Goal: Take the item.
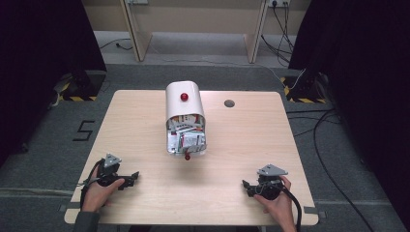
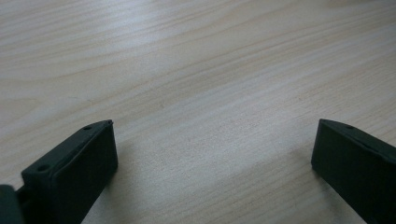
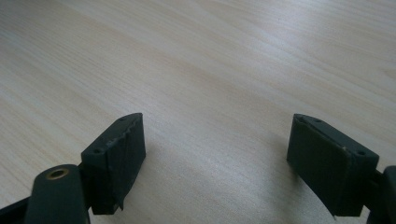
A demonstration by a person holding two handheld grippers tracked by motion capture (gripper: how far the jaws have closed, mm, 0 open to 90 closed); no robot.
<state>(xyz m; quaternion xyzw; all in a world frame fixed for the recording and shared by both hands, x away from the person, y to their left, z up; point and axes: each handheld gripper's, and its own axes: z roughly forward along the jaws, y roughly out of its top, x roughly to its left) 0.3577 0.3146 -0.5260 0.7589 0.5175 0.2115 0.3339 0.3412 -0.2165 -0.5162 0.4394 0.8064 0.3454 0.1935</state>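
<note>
A white mailbox-shaped box (image 1: 184,108) with a red knob (image 1: 184,96) on top stands in the middle of the wooden table (image 1: 135,121). Its front flap (image 1: 186,142) lies open towards me, with several papers and envelopes inside. My left gripper (image 1: 134,177) rests near the table's front left, held by a hand, pointing right; its jaws stand wide apart over bare wood (image 2: 212,135). My right gripper (image 1: 245,186) rests near the front right, pointing left, and is also open with nothing between its jaws (image 3: 215,140).
A small dark round hole (image 1: 229,103) sits in the tabletop behind and right of the box. Cables (image 1: 329,159) trail on the grey floor to the right. Wooden furniture legs (image 1: 135,34) stand beyond the table. Black curtains (image 1: 43,38) hang on both sides.
</note>
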